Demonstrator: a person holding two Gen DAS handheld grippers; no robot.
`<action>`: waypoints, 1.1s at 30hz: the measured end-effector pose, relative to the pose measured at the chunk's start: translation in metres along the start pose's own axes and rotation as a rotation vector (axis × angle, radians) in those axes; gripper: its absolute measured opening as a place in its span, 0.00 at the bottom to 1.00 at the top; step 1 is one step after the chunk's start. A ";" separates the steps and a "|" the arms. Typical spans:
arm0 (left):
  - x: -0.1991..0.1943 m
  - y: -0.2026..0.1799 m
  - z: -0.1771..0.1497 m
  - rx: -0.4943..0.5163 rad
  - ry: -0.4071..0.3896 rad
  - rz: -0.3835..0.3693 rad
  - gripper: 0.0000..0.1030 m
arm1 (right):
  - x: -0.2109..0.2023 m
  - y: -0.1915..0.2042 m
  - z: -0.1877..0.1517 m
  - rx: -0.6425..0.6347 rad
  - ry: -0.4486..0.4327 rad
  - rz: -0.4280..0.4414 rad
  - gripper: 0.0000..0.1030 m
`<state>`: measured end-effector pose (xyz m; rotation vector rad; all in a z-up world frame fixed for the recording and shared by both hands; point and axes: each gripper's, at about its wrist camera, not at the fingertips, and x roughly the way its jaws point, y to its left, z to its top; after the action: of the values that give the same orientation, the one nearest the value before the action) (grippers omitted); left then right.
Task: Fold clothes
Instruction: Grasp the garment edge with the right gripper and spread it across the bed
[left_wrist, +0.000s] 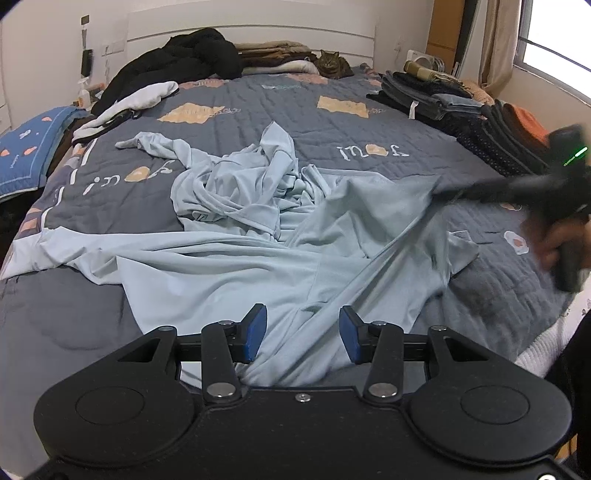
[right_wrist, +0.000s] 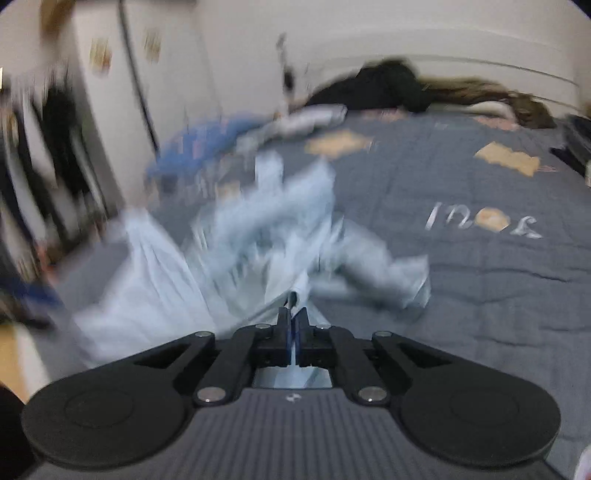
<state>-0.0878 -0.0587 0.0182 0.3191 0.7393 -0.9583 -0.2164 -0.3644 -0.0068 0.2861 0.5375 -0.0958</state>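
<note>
Pale blue garment (left_wrist: 258, 254) lies crumpled across the middle of the bed (left_wrist: 369, 122), its bulk bunched in a heap toward the centre and a flatter stretch running to the near edge and out toward the left edge. The left gripper (left_wrist: 303, 332) hangs over that near stretch with its jaws partly open; cloth runs between the two blue pads (left_wrist: 256, 330), but they stand clear of it on both sides and press on nothing. The right gripper (right_wrist: 293, 328) has its jaws closed tight, with a thin fold of the pale blue fabric pinched between them; seen from the left wrist it is a dark blur (left_wrist: 517, 188) near the right edge of the bed, pulling a taut ridge of cloth up off the quilt. Folded stacks of dark clothes (left_wrist: 443, 103) sit along the far right edge, a black heap (left_wrist: 184, 59) lies at the far left corner, and a cat (left_wrist: 332, 64) rests by the headboard.
</note>
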 end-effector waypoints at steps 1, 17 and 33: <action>-0.003 0.001 -0.001 0.003 -0.004 0.000 0.42 | -0.022 -0.005 0.003 0.028 -0.038 -0.003 0.01; 0.015 0.010 0.014 0.107 0.002 0.018 0.64 | -0.189 -0.091 -0.049 0.343 -0.196 -0.372 0.02; 0.169 -0.017 0.019 0.342 0.207 0.038 0.38 | -0.175 -0.069 -0.047 0.341 -0.224 -0.306 0.47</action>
<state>-0.0336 -0.1837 -0.0844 0.7383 0.7521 -1.0251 -0.4007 -0.4140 0.0284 0.5175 0.3361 -0.5143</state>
